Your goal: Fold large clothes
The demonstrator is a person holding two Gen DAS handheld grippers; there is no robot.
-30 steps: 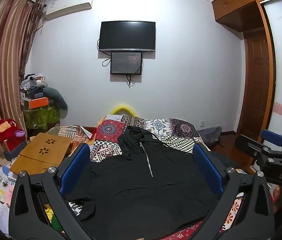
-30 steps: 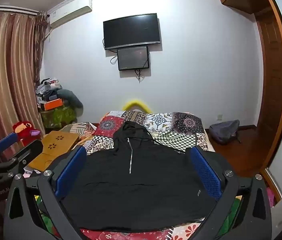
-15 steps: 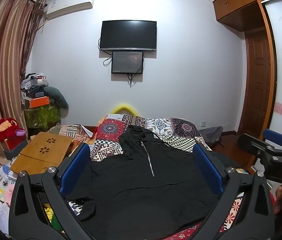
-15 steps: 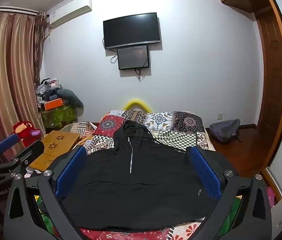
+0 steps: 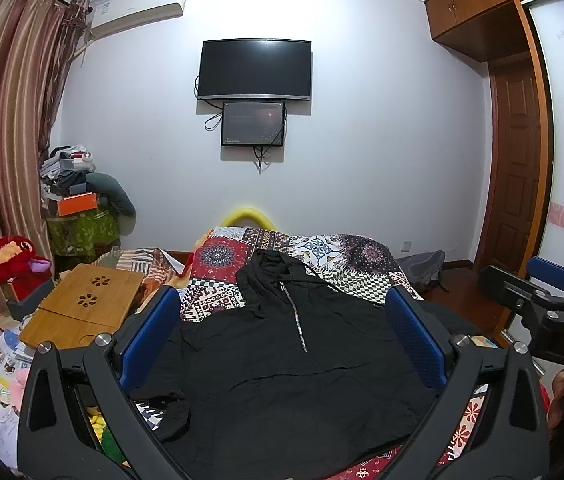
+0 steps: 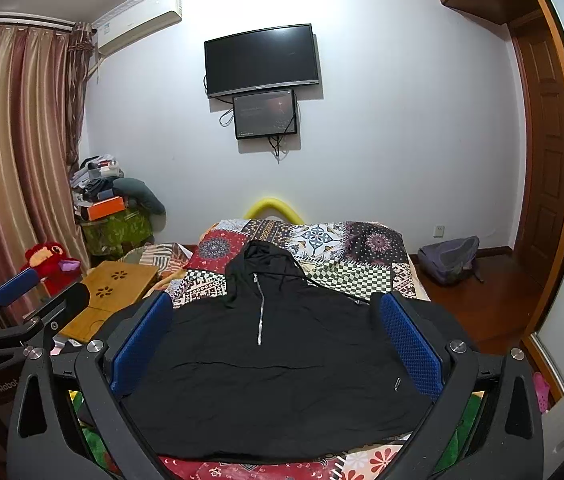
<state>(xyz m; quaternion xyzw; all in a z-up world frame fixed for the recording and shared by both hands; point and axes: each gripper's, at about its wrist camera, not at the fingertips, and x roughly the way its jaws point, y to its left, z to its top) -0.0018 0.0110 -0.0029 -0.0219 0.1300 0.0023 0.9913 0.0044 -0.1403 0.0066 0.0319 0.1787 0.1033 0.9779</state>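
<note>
Two grippers, left gripper (image 5: 282, 336) and right gripper (image 6: 275, 332), hung with jaws spread wide and empty above the black hoodie (image 6: 273, 368), which lay flat at lower center on the patchwork bed (image 6: 362, 256), seemingly laid out for folding.

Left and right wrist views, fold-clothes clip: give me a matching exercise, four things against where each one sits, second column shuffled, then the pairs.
Things:
1. black hoodie
2. television
3. red plush toy
4. grey backpack

Places:
A. mounted on the far wall
B. on the wooden floor right of the bed
C. spread flat on the patchwork bedspread
D. left of the bed, in front of the striped curtain

Pairs: 1-C, 2-A, 3-D, 4-B
</note>
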